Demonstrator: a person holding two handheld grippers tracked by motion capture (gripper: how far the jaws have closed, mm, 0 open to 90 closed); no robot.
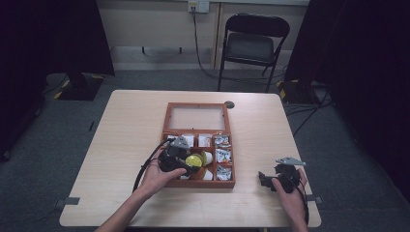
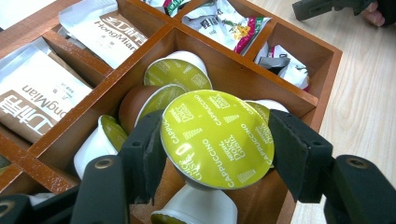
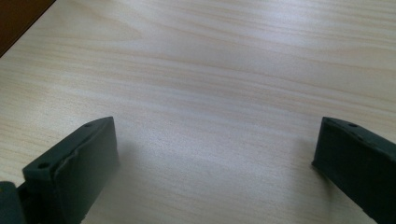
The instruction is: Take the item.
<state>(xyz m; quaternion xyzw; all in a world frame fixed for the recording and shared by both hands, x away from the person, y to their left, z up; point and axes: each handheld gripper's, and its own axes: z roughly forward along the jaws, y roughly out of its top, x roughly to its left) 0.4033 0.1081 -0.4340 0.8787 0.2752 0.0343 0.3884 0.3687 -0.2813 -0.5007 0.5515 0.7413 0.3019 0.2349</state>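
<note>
Left claw has got a cappuccino capsule
It's clamped over the wooden box; right claw sits wide open, nothing in it, above the counter.

The high view is dimly lit with dark edges; both gripper views are brightly lit, softly shadowed, slightly blurred.

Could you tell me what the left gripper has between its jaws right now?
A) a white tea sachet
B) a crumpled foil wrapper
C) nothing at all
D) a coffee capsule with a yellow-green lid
D: in the left gripper view the left gripper has both jaws pressed on the rim of the coffee capsule, whose yellow-green lid reads "Cappuccino", above the wooden box.
</note>
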